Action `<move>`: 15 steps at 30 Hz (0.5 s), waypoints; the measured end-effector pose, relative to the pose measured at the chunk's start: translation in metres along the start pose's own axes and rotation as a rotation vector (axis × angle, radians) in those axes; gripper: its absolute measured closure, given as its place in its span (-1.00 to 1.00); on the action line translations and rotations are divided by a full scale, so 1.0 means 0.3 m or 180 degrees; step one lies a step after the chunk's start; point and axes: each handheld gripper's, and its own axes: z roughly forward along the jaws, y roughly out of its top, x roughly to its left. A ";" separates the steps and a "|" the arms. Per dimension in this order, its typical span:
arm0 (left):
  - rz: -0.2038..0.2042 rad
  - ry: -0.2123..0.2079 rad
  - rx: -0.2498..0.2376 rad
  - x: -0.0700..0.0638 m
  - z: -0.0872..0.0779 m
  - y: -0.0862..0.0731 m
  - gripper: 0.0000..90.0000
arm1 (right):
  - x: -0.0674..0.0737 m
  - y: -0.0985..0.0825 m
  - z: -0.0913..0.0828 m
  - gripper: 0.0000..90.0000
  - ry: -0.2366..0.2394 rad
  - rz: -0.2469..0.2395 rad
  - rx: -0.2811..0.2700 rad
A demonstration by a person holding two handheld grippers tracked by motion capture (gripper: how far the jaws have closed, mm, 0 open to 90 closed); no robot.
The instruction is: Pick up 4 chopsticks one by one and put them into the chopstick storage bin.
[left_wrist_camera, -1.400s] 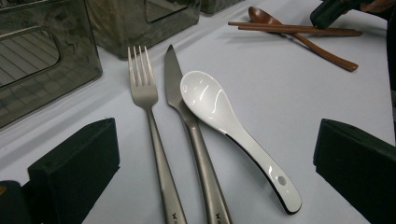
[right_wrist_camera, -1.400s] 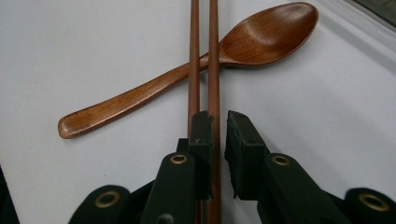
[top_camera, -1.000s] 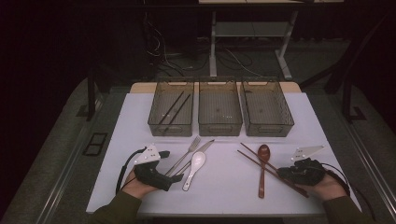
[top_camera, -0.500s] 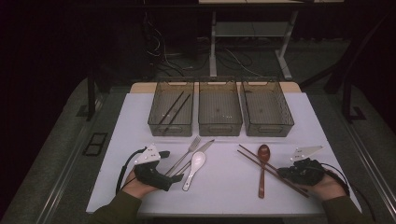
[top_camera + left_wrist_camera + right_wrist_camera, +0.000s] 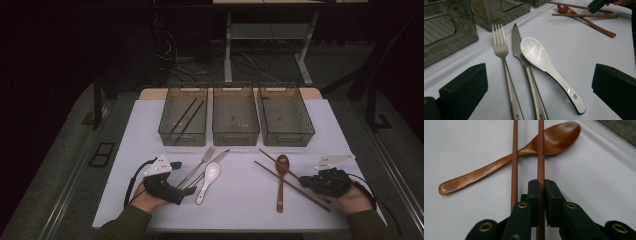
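The right tool [image 5: 541, 202] pinches one chopstick [image 5: 540, 150] lying on the bench [image 5: 240, 200] beside its twin [image 5: 515, 157], both crossing a wooden spoon [image 5: 499, 162], while the left tool [image 5: 181, 192] gapes wide and empty around a fork [image 5: 501, 50], knife [image 5: 520, 52] and white spoon [image 5: 541, 60].

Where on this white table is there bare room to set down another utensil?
Free: the white table between the white ceramic spoon and brown wooden spoon, plus its left edge. Crowded: around the steel fork, knife, and wooden chopsticks.
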 end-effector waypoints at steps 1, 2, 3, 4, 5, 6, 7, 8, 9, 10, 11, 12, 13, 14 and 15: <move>0.0002 0.0001 0.0002 0.000 0.000 0.000 -1.00 | -0.001 0.001 -0.002 0.84 -0.0004 0.0007 -0.0023; -0.0001 0.0001 0.0002 -0.001 0.000 0.000 -1.00 | -0.001 0.002 -0.005 0.84 -0.0009 0.0016 -0.0037; -0.0002 0.0001 0.0001 -0.001 0.000 0.000 -1.00 | -0.002 0.003 -0.007 0.84 0.0000 0.0006 -0.0050; -0.0001 0.0000 0.0003 -0.001 0.000 0.000 -1.00 | -0.003 0.005 -0.009 0.84 0.0010 0.0007 -0.0075; -0.0004 0.0002 0.0000 -0.001 0.001 0.000 -1.00 | -0.002 0.007 -0.011 0.84 0.0013 0.0017 -0.0083; -0.0009 0.0002 0.0000 -0.001 0.001 0.000 -1.00 | -0.001 0.010 -0.014 0.84 0.0009 0.0023 -0.0103; -0.0008 0.0001 0.0000 -0.001 0.002 0.000 -1.00 | -0.002 0.014 -0.017 0.84 0.0012 0.0034 -0.0125; -0.0010 0.0000 -0.0005 -0.001 0.003 -0.001 -1.00 | -0.002 0.018 -0.021 0.84 0.0035 0.0074 -0.0147; -0.0007 -0.0001 0.0001 -0.001 0.003 -0.001 -1.00 | -0.003 0.024 -0.025 0.84 0.0054 0.0105 -0.0175; -0.0008 -0.0004 0.0000 -0.001 0.004 -0.001 -1.00 | -0.004 0.030 -0.028 0.84 0.0056 0.0118 -0.0190; -0.0008 -0.0001 0.0004 -0.001 0.004 -0.001 -1.00 | -0.006 0.038 -0.028 0.84 0.0052 0.0109 -0.0214; -0.0011 -0.0001 0.0004 -0.001 0.004 -0.001 -1.00 | -0.006 0.045 -0.029 0.84 0.0061 0.0115 -0.0227; -0.0002 -0.0001 0.0001 0.000 0.004 0.000 -1.00 | -0.008 0.053 -0.028 0.84 0.0074 0.0126 -0.0262; -0.0003 -0.0001 0.0000 0.000 0.004 0.000 -1.00 | -0.008 0.061 -0.028 0.84 0.0088 0.0140 -0.0289; -0.0005 -0.0002 0.0005 0.000 0.004 0.000 -1.00 | -0.007 0.071 -0.029 0.84 0.0110 0.0154 -0.0301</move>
